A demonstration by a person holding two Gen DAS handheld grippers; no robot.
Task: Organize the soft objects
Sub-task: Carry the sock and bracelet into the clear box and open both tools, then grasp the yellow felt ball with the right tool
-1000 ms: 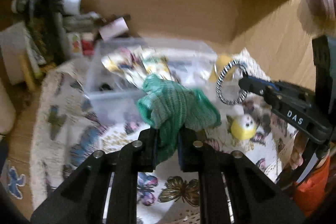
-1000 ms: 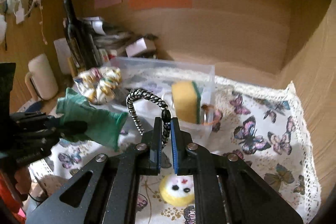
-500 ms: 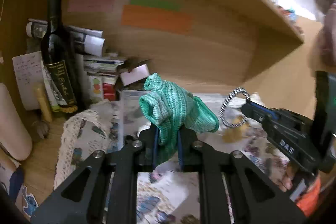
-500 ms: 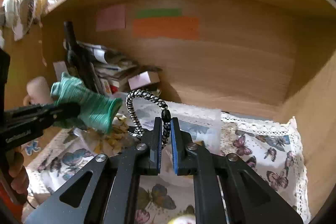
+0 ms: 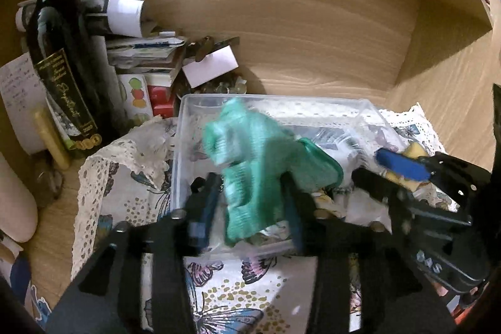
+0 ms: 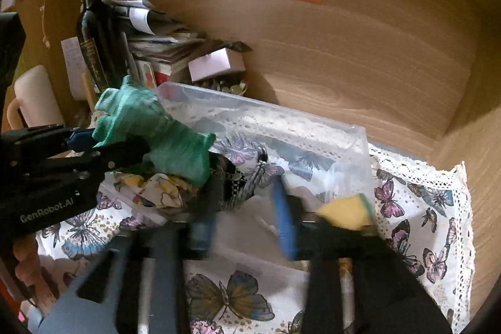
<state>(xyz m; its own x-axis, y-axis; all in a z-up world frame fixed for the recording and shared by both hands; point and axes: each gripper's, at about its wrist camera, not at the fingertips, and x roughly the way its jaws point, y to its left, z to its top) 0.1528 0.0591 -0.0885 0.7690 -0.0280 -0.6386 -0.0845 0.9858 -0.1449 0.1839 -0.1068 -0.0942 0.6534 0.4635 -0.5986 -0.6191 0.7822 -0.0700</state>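
1. The left gripper [image 5: 250, 202] has its fingers spread wide; the green knitted cloth [image 5: 260, 165] sits loosely between them over the clear plastic bin [image 5: 313, 105], and motion blur hides whether either finger touches it.
2. The right gripper [image 6: 247, 221] also has its fingers spread apart, with the black-and-white hair tie [image 6: 247, 180] lying between them inside the bin.
3. A yellow sponge [image 6: 347, 208] rests in the bin's near right corner, just beside the right finger.
4. A floral scrunchie [image 6: 162, 193] lies in the bin under the green cloth.
5. The bin stands on a butterfly-print tablecloth [image 6: 422, 224] covering the surface.
6. Far left stands a dark wine bottle [image 5: 59, 58] beside stacked papers [image 5: 144, 52].
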